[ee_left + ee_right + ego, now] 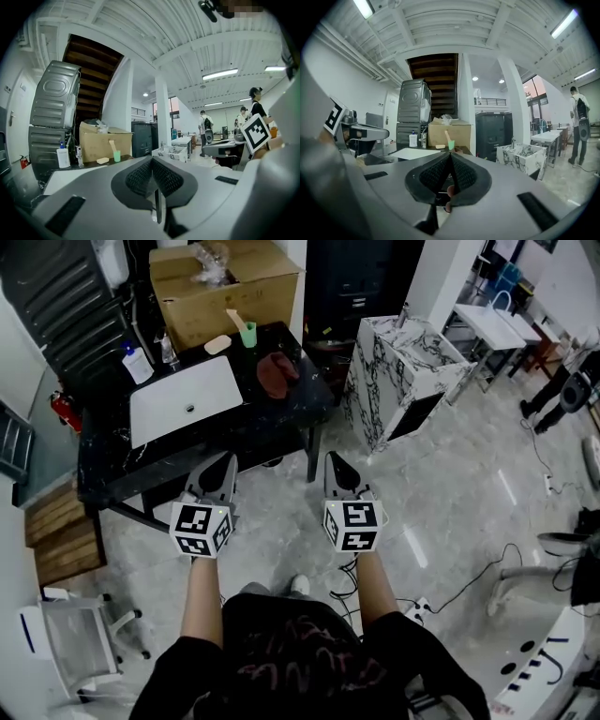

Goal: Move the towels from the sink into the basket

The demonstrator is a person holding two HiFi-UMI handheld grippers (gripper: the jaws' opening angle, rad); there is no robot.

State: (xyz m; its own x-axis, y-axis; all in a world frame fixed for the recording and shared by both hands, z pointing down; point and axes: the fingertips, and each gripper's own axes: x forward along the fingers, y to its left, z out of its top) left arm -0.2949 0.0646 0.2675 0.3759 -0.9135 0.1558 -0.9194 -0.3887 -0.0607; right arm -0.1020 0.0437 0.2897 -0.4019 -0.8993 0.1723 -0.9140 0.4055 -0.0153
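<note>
Towel not grabbed yet, both grippers empty

The dark red towel lies on the black counter just right of the white sink, with the marbled basket off the counter's right end. The left gripper and right gripper hover well short, jaws pressed together on nothing. My guess: a shallow pinch lets the limp cloth slip, or a sloppy reach knocks the green cup.
</note>
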